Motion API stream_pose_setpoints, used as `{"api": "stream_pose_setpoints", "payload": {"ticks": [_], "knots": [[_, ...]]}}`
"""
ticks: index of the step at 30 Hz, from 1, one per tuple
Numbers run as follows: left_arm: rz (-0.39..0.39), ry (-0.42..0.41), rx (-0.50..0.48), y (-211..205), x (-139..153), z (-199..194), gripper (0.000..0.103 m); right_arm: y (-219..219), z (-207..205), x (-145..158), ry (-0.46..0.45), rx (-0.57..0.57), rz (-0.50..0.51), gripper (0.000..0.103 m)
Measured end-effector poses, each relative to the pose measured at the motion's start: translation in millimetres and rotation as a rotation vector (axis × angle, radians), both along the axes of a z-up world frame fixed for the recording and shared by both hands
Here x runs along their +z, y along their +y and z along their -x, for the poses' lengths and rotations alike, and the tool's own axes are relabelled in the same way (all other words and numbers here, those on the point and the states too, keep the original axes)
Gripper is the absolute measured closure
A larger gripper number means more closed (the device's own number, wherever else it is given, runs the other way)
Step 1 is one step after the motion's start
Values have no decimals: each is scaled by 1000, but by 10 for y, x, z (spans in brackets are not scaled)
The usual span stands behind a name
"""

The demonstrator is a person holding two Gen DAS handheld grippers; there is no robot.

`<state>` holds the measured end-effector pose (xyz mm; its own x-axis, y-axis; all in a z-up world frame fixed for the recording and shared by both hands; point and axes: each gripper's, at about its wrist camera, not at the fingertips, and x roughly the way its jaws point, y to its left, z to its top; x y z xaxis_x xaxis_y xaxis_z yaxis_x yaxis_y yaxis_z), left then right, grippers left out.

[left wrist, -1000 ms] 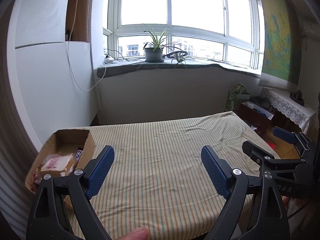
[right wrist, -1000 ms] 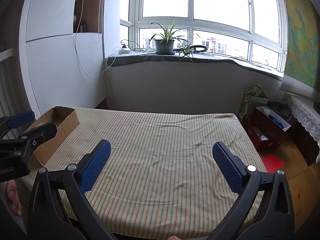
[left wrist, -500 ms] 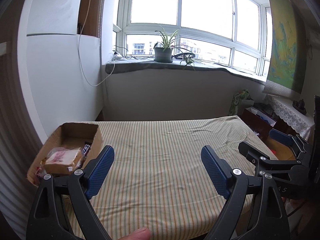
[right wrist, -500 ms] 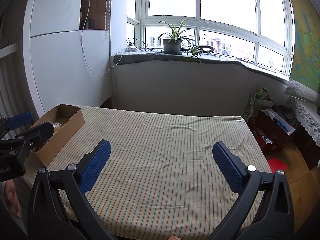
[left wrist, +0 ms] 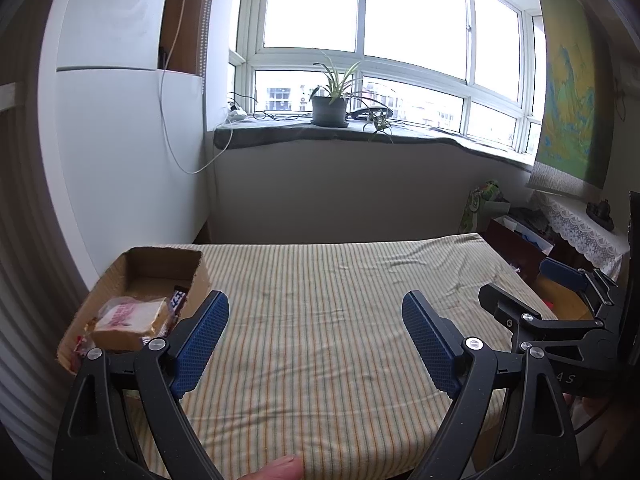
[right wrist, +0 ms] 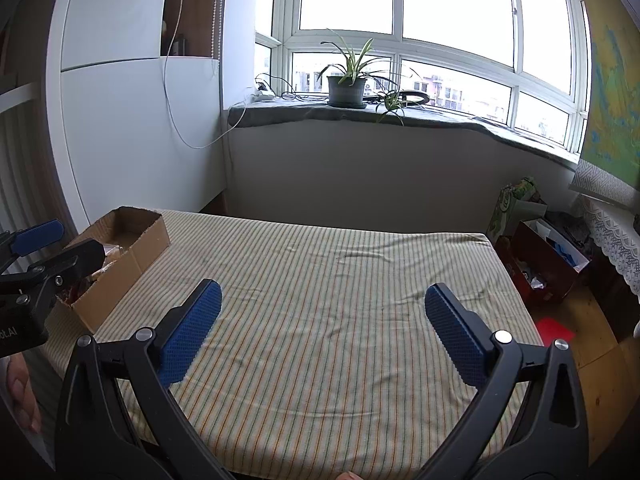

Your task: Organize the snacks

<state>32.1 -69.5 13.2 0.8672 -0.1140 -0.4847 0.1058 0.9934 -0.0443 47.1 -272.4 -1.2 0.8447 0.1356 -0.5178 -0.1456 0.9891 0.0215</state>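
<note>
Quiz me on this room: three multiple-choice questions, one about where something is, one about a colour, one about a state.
1. Where is the cardboard box?
A. left edge of the striped table
B. windowsill
C. floor

2. What colour are the pads of the left hand-held gripper?
A. red
B. blue
C. white

3. The right hand-held gripper is:
A. shut on a snack
B. open, holding nothing
C. shut, holding nothing

Answers: 1 A, the box stands on the striped cloth at its left edge; 2 B, both pads are blue; 3 B, only cloth shows between its spread jaws.

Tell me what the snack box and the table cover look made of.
Box: apparently corrugated cardboard, matte brown, with raw cut edges and open flaps. Table cover: looks like woven fabric, matte, with thin stripes; soft creases and a draped edge suggest cloth.
</note>
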Motion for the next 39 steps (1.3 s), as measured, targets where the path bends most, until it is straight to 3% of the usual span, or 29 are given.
{"api": "stream_pose_setpoints", "payload": {"ticks": [34, 35, 36, 39], "knots": [[25, 24, -27, 33, -22, -40, 14, -47, 3, -65, 12, 11, 3, 0], [29, 27, -28, 39, -25, -45, 12, -49, 4, -65, 12, 11, 3, 0], [32, 29, -25, 45, -25, -50, 0, -48, -3, -61, 12, 12, 3, 0], [20, 15, -21, 39, -19, -28, 0, -65, 6, -84, 13, 12, 1, 0]]}}
